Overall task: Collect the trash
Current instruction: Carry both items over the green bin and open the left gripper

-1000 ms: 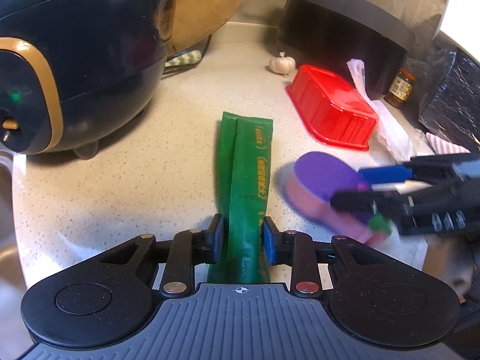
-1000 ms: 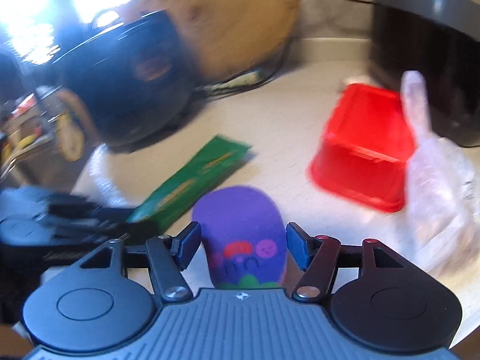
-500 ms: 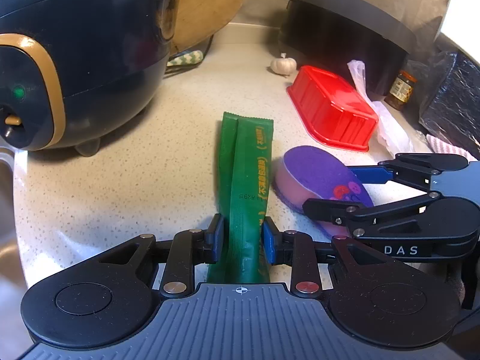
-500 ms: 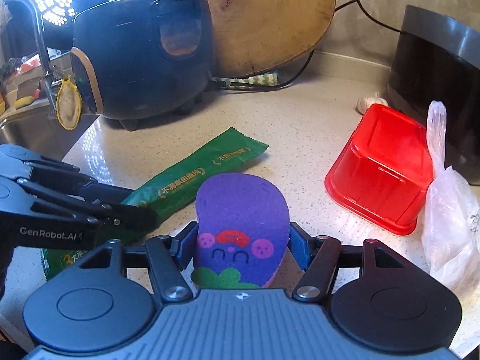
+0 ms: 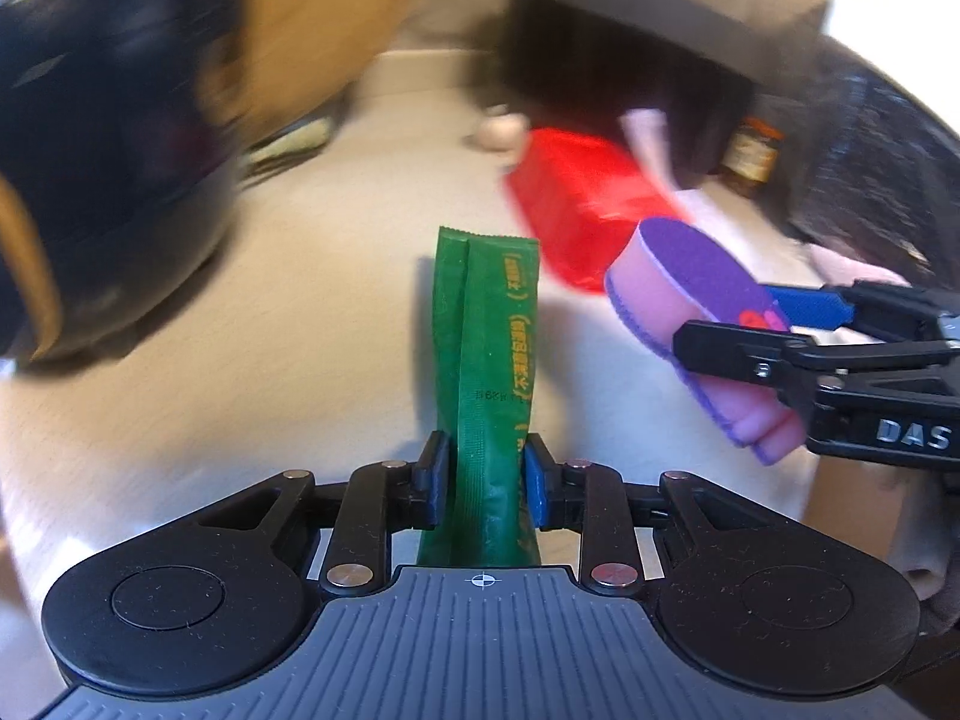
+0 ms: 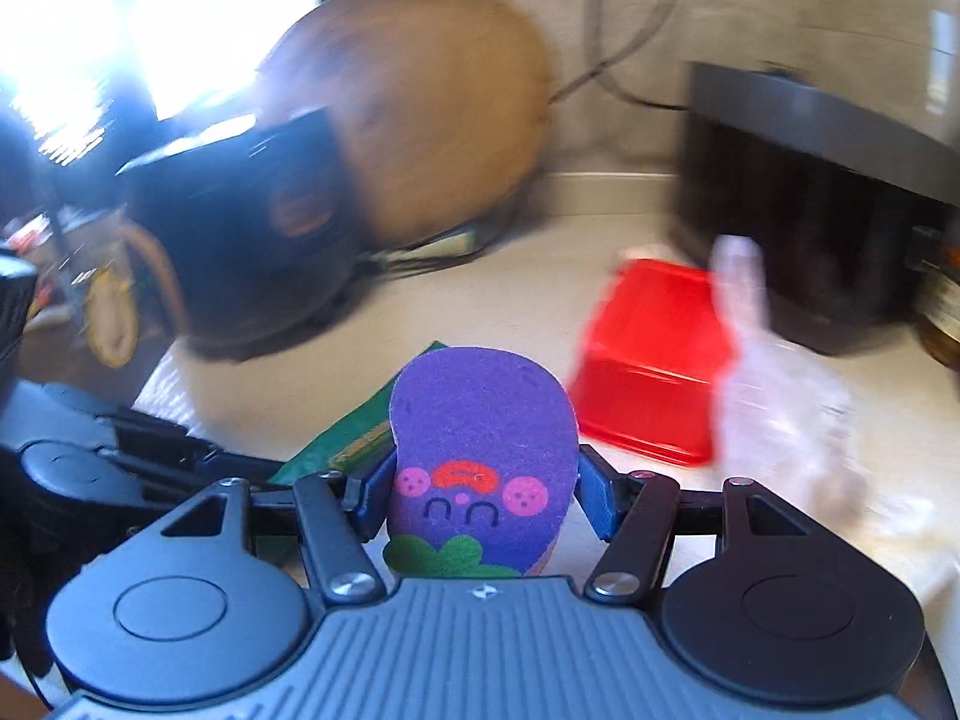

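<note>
Crinkled green foil wrapper [image 5: 489, 360] beside rounded purple sponge [image 5: 696, 306].

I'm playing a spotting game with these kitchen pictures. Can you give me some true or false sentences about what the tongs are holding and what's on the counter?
1. The left tongs hold a green wrapper. True.
2. The right tongs hold a yellow banana. False: they hold a purple sponge with a little face on it.
3. The red plastic tray sits on the counter. True.
4. The sponge has a blue underside. False: its underside is pink.
5. A wooden board leans behind the dark cooker. True.
</note>
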`<state>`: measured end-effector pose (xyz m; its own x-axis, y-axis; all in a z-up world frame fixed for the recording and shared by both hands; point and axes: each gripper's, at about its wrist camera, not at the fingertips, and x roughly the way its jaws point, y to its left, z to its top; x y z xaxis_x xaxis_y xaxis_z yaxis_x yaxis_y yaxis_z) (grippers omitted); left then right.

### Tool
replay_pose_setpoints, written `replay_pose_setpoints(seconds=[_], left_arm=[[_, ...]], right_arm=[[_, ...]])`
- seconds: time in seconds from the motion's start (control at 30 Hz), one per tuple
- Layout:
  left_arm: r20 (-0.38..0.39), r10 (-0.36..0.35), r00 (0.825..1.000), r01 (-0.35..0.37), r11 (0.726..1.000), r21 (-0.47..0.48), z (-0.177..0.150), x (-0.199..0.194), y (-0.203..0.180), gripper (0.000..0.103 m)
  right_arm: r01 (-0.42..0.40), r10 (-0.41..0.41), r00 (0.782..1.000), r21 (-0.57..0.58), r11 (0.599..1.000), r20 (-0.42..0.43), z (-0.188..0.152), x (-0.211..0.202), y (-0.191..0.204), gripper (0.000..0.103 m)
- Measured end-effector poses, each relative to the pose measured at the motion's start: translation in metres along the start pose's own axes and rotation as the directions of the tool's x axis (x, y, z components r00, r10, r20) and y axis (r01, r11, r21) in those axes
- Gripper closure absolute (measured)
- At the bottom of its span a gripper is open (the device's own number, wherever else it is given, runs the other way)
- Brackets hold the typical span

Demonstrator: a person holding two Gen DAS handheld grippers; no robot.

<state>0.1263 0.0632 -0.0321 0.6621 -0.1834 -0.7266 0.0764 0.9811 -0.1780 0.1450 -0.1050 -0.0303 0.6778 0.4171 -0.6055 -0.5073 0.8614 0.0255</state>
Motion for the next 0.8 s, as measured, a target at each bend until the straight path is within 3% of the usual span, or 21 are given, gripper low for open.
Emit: replay_pose_setpoints(seconds=[0.1, 0.2, 0.3, 0.43, 0.53, 0.63, 0.73, 0.8], left_arm=[[0.019, -0.086, 0.996, 0.084, 0.993, 0.086, 0.014, -0.004, -0.029, 0.073], [0.022, -0.198, 0.98, 0.191, 0.963, 0.189, 0.027, -0.008, -0.067, 0.073], [-0.034, -0.319, 0.947, 0.316, 0.907, 0.28, 0.032, -0.003, -0.109, 0.073], [-0.191, -0.421, 0.887, 0.462, 0.82, 0.338, 0.026, 0.021, -0.165, 0.073], [-0.331, -0.426, 0.842, 0.531, 0.761, 0.373, 0.009, 0.049, -0.208, 0.073], [-0.468, -0.383, 0.797, 0.574, 0.724, 0.384, -0.018, 0.083, -0.24, 0.072], [-0.597, -0.317, 0.737, 0.601, 0.711, 0.366, -0.048, 0.13, -0.265, 0.072], [-0.65, -0.278, 0.708, 0.6, 0.723, 0.343, -0.067, 0.165, -0.274, 0.071]], right_arm=[[0.105, -0.108, 0.994, 0.099, 0.99, 0.024, -0.007, -0.021, -0.021, 0.041], [0.222, -0.236, 0.971, 0.208, 0.953, 0.044, -0.022, -0.049, -0.045, 0.041], [0.341, -0.364, 0.931, 0.309, 0.888, 0.018, -0.045, -0.075, -0.07, 0.041], [0.5, -0.517, 0.851, 0.446, 0.742, -0.093, -0.091, -0.105, -0.101, 0.041], [0.598, -0.585, 0.781, 0.527, 0.603, -0.217, -0.135, -0.126, -0.12, 0.041], [0.67, -0.602, 0.719, 0.575, 0.469, -0.347, -0.184, -0.14, -0.131, 0.041], [0.71, -0.571, 0.681, 0.604, 0.361, -0.459, -0.232, -0.147, -0.136, 0.041], [0.719, -0.54, 0.672, 0.62, 0.314, -0.507, -0.259, -0.147, -0.136, 0.041]])
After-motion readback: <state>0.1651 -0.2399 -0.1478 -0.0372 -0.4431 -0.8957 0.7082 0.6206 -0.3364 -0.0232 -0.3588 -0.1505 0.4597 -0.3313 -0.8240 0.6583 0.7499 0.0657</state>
